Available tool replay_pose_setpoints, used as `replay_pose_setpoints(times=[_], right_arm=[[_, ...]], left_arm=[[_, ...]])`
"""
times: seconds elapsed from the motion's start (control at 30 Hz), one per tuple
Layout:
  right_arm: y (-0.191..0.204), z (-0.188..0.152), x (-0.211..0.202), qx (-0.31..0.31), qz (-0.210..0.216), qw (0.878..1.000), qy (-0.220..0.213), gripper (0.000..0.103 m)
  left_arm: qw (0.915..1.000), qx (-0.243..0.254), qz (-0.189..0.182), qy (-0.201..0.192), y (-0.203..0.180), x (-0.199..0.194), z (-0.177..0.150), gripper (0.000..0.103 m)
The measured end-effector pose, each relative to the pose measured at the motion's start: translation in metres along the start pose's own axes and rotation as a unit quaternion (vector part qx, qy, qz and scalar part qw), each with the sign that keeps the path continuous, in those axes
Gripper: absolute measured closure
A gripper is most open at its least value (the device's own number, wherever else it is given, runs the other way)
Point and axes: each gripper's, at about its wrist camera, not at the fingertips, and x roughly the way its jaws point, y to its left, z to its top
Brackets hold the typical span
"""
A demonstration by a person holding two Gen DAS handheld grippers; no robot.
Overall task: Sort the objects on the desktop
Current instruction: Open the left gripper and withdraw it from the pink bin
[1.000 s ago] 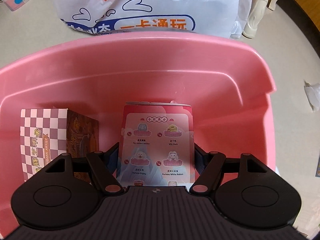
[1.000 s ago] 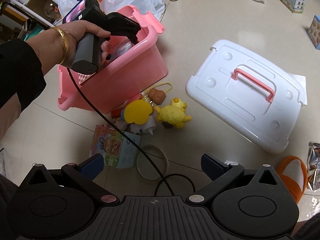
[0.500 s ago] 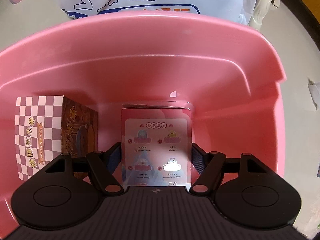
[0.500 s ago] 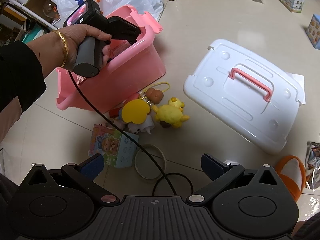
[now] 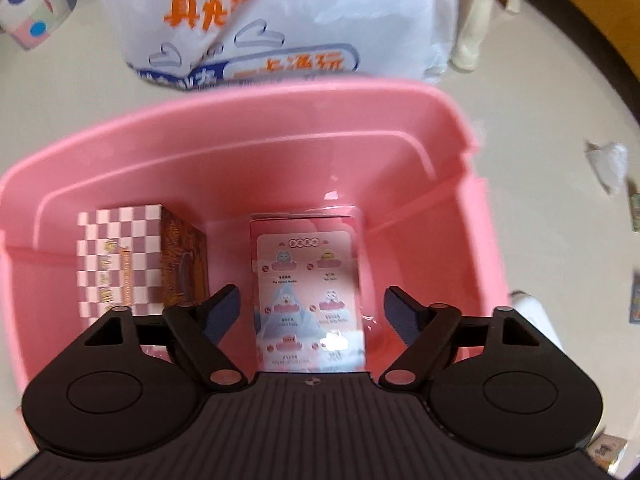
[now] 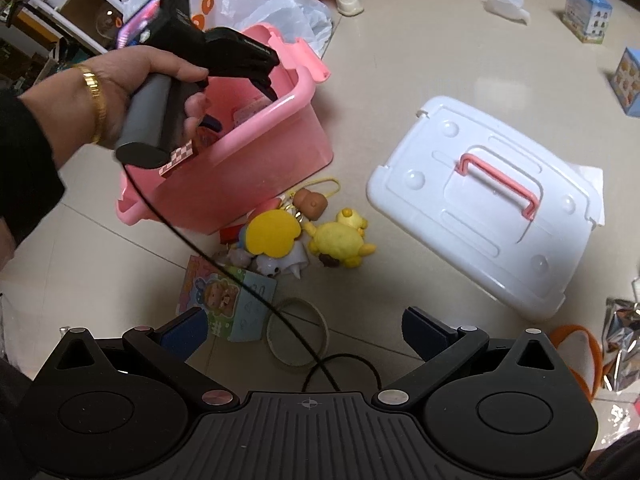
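A pink picture box [image 5: 308, 280] stands on the floor of the pink bin [image 5: 280, 120], next to a checkered box [image 5: 116, 256] on its left. My left gripper [image 5: 312, 304] hangs open above the pink box, both fingers clear of its sides. In the right wrist view a hand [image 6: 132, 80] holds the left gripper [image 6: 264, 84] over the pink bin [image 6: 256, 168]. My right gripper [image 6: 304, 320] is open and holds nothing, hovering over the floor near a colourful box [image 6: 224, 300] and a ring [image 6: 298, 332].
Beside the bin lie a yellow duck plush [image 6: 340, 240], a brown bear charm [image 6: 310, 204] and a yellow disc toy [image 6: 272, 232]. A white lid [image 6: 480, 208] with a pink handle lies right. Two blue boxes [image 6: 588, 20] sit far right. A white bag [image 5: 280, 20] stands behind the bin.
My left gripper has opened and let go of the pink box, which now rests in the bin. The gripper has drawn back and upward. The right gripper stays open.
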Motion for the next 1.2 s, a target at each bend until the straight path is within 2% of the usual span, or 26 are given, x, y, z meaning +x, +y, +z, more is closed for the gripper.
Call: replay_pose_setpoints(times=[0.13, 0.4, 0.53, 0.7, 0.87, 1.03, 1.13, 1.2], right_arm=[[0.000, 0.001, -0.006, -0.008, -0.018, 1.000, -0.019, 0.000], [-0.002, 0.000, -0.022, -0.024, -0.006, 0.998, -0.061, 0.000], [0.000, 0.000, -0.027, -0.046, -0.016, 0.996, -0.078, 0.005], [-0.001, -0.004, -0.029, -0.066, -0.019, 0.993, -0.092, 0.007], [0.004, -0.007, -0.030, -0.088, -0.042, 0.990, -0.104, 0.010], [0.006, -0.010, -0.033, -0.095, -0.033, 0.989, -0.110, 0.012], [0.003, -0.009, -0.032, -0.090, -0.026, 0.989, -0.111, 0.013], [0.000, -0.009, -0.032, -0.082, -0.022, 0.990, -0.111, 0.016]], left_arm=[[0.9998, 0.002, -0.012, -0.017, 0.000, -0.034, -0.011, 0.018], [0.9969, -0.004, -0.031, -0.072, 0.019, -0.112, -0.045, 0.015], [0.9945, -0.007, -0.028, -0.101, 0.032, -0.150, -0.074, 0.009], [0.9910, 0.007, -0.022, -0.132, 0.044, -0.188, -0.121, 0.009], [0.9880, 0.006, 0.003, -0.154, 0.061, -0.209, -0.167, 0.007], [0.9868, -0.014, 0.017, -0.160, 0.080, -0.218, -0.204, 0.007], [0.9855, -0.046, 0.030, -0.160, 0.094, -0.219, -0.226, 0.007], [0.9846, -0.079, 0.026, -0.154, 0.105, -0.219, -0.240, 0.007]])
